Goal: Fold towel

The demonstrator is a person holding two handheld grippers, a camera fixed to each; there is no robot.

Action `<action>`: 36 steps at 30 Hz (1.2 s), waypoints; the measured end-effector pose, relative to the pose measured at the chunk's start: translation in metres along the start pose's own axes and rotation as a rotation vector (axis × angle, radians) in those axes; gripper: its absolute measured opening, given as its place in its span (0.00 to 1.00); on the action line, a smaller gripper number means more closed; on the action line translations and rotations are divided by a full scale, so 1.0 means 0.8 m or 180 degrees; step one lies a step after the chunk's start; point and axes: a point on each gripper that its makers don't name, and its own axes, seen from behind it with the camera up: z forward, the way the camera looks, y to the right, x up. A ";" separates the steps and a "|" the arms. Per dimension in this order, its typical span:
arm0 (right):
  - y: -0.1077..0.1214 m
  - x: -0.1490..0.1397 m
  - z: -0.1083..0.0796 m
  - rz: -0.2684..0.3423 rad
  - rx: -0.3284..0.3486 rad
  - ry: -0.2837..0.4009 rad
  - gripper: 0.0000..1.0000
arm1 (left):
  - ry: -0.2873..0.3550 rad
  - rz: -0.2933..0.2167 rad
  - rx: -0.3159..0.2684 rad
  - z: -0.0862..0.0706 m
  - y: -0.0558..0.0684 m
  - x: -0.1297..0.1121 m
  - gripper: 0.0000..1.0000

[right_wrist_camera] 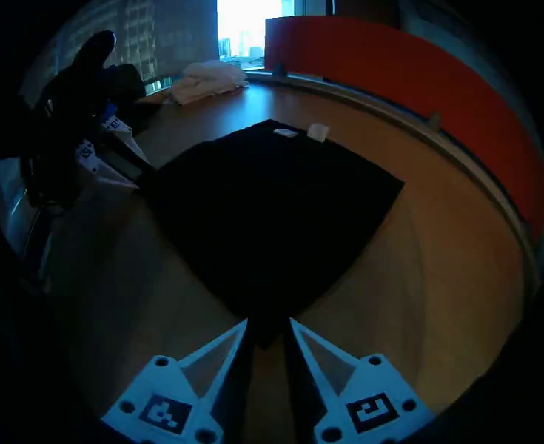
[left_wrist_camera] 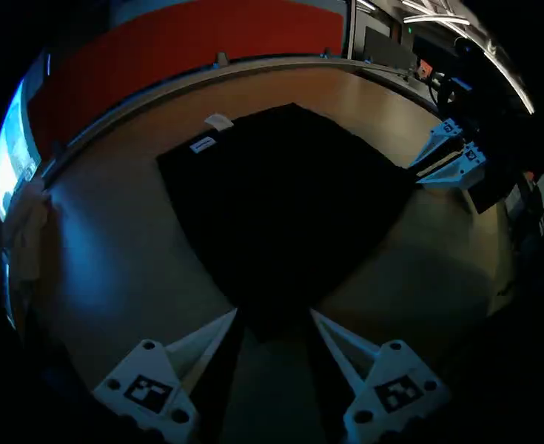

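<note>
A black towel (left_wrist_camera: 286,200) (right_wrist_camera: 272,214) lies flat on the wooden table (left_wrist_camera: 123,259) (right_wrist_camera: 434,259), with two white tags (left_wrist_camera: 203,144) at its far edge. My left gripper (left_wrist_camera: 273,314) is shut on the towel's near corner, which fills the gap between its fingers. The right gripper (right_wrist_camera: 268,322) is likewise shut on the corner nearest it. Each gripper also appears farther off in the other's view, at a side corner of the towel: the right gripper (left_wrist_camera: 414,170) and the left gripper (right_wrist_camera: 140,176).
A red panel (left_wrist_camera: 197,44) (right_wrist_camera: 420,74) runs along the table's curved far edge. A pile of white cloth (right_wrist_camera: 205,78) sits near the bright window (right_wrist_camera: 242,29). The person's dark form (right_wrist_camera: 72,111) stands behind the left gripper.
</note>
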 end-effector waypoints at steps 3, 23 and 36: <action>-0.001 0.000 0.000 -0.0008 -0.0013 -0.0002 0.18 | -0.0005 -0.0022 0.0015 0.001 0.001 0.001 0.38; 0.006 0.036 -0.045 0.0043 -0.0138 0.0216 0.16 | 0.0040 -0.0191 0.0048 -0.031 0.013 0.026 0.14; -0.005 0.068 -0.100 0.0090 -0.0163 0.0366 0.16 | 0.0075 -0.0164 0.0073 -0.082 0.025 0.050 0.14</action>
